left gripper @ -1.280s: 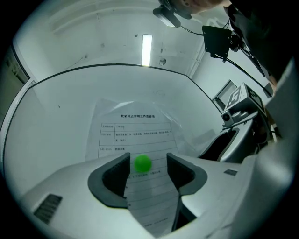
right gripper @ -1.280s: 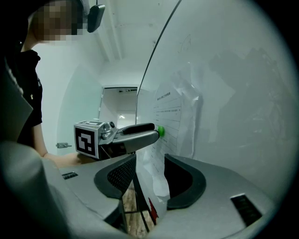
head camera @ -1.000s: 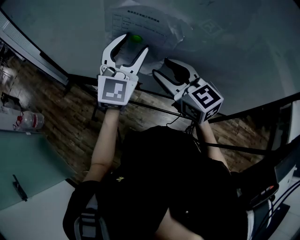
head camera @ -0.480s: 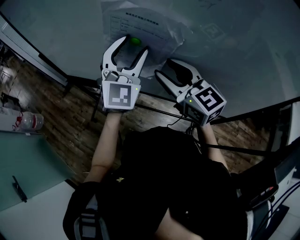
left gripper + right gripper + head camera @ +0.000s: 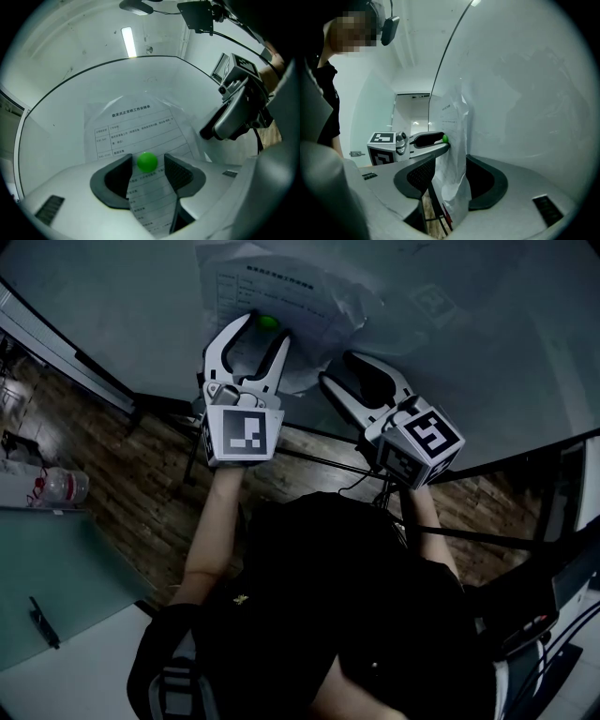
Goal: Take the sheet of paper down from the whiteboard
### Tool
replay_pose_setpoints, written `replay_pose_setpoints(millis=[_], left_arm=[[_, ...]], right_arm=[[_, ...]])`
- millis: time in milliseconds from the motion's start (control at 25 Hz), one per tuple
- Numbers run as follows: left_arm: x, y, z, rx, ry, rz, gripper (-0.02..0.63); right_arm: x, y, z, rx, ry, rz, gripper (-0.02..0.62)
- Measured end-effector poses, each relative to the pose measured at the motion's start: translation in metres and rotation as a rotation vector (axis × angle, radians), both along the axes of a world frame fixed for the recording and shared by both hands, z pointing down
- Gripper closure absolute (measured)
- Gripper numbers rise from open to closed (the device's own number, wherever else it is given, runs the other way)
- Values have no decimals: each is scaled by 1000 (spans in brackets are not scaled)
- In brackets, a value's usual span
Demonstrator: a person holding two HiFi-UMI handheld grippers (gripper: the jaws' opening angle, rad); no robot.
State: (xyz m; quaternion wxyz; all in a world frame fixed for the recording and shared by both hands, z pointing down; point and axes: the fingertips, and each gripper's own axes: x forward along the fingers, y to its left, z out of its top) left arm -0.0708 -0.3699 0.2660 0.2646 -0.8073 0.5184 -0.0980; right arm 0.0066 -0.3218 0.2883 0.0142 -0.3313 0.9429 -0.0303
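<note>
A printed sheet of paper (image 5: 286, 298) hangs on the whiteboard (image 5: 131, 306), pinned by a green ball magnet (image 5: 268, 322). My left gripper (image 5: 264, 328) points at the board with the magnet (image 5: 147, 161) between its pads. The jaws have just been closing, and a thin gap still shows on each side of the ball. My right gripper (image 5: 340, 369) is at the sheet's lower right. The crumpled lower edge of the paper (image 5: 452, 140) hangs loose between the open jaws of the right gripper (image 5: 452, 177), and the pads do not press on it.
The whiteboard's stand bars (image 5: 319, 460) cross a wooden floor below the grippers. At the left, a glass desk (image 5: 56, 568) holds a plastic bottle (image 5: 61, 486) and a pen (image 5: 42, 622). A square marker tag (image 5: 433, 304) is stuck on the board to the right of the sheet.
The left gripper's jaws have narrowed around the green magnet and its cube has rolled slightly. The right gripper has edged up towards the sheet's lower right edge.
</note>
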Motion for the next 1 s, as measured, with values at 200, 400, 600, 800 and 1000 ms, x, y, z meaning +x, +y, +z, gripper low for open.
replay_pose_setpoints(millis=[200,400,600,800,1000], left_arm=[[2,0,1,22,-30,-10,425],[4,0,3,22,-41,-7,465],[3,0,3,23,-47,-9,465],[3,1,2,29,-36,3,465],[4,1,2,18,-32,13,465]], right_arm=[[8,-2,-2,-9,-19,24,399],[9,-4,-4,-6,-25,30,399],[6,-3,-5,-7,-24,20,399],[0,-2,-13,-35,-82,-10,400],[-6,-5,-14,-33,-50,-21,399]])
